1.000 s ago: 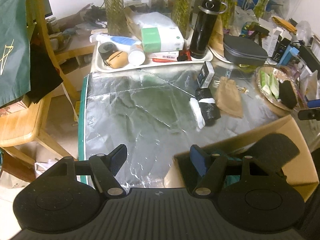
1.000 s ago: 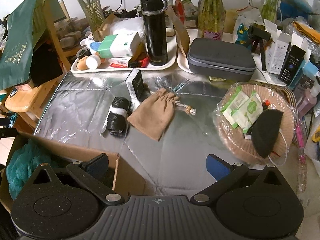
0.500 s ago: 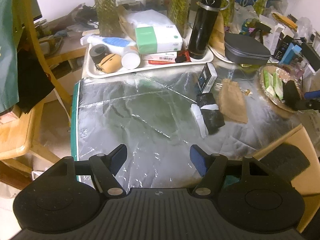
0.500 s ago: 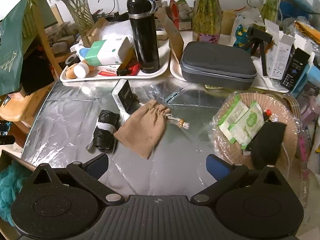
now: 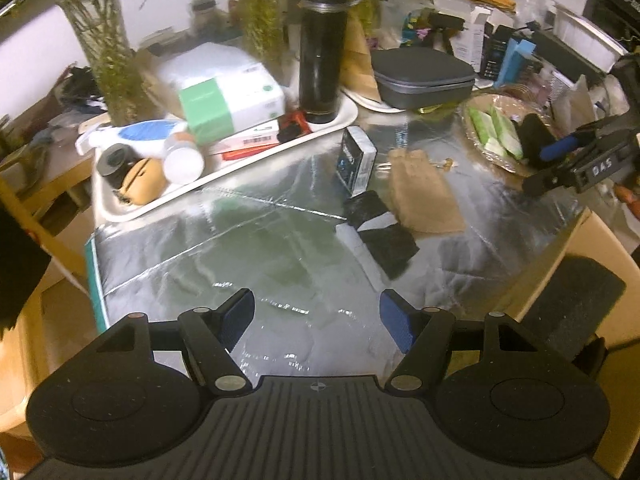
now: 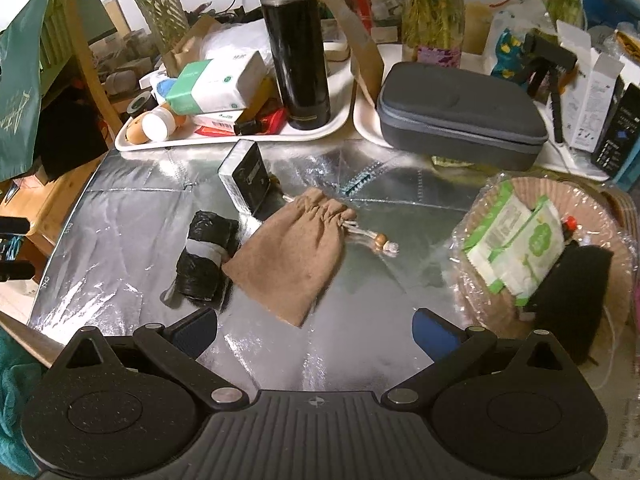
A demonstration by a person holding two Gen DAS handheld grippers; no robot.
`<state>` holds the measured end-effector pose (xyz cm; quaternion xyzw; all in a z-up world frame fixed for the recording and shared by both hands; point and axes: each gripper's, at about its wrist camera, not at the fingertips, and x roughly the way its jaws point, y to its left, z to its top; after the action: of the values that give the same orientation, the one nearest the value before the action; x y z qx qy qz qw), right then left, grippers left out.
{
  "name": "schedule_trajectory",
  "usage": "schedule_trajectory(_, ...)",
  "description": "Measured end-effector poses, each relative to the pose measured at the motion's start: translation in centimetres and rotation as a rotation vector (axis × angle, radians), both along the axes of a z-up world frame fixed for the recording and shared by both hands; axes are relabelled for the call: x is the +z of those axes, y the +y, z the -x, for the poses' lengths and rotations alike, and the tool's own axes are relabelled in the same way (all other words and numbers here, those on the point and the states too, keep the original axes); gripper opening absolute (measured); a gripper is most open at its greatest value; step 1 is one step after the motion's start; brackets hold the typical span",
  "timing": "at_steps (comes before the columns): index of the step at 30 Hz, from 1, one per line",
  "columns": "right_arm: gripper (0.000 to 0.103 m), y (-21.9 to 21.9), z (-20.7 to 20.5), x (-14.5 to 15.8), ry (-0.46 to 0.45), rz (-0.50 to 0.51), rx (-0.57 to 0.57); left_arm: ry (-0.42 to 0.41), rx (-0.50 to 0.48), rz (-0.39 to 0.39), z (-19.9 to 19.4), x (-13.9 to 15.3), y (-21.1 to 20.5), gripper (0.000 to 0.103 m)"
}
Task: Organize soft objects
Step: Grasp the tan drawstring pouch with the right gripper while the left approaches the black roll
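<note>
The left gripper hovers low over the foil-covered table, jaws wide and empty. The right gripper hangs likewise wide and empty, just short of the tan pouch. A white tray holds a tissue pack and a black flask. A black roll touches the pouch's left edge. The pouch lies flat, its long axis diagonal, drawstring mouth toward the far right. A basket holds wipe packets.

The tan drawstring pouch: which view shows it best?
The right wrist view: the tan drawstring pouch lies near centre, whole, its gathered neck and beaded cord plain. The left wrist view shows it farther off, foreshortened and blurred, beside the black roll.
</note>
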<state>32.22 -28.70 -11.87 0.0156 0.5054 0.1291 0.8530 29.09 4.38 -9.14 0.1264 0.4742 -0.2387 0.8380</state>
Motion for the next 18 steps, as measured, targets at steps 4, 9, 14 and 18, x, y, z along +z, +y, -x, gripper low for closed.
schedule_trajectory(4,0.103,0.2,-0.3,-0.9,0.009,-0.005,0.0,0.011,-0.015,0.007,-1.1,-0.7,-0.4,0.069)
schedule_trajectory(9,0.103,0.1,-0.8,-1.7,0.009,-0.019,-0.002,0.021,-0.038,0.005,-2.0,-1.5,-0.9,0.069)
schedule_trajectory(14,0.103,0.0,-1.4,-2.4,0.0,-0.067,-0.006,0.012,-0.055,0.012,-2.6,-2.3,-1.1,0.069)
schedule_trajectory(18,0.102,0.4,-2.2,-3.2,-0.016,-0.093,0.01,0.013,-0.03,0.031,-3.4,-3.5,-0.9,0.069)
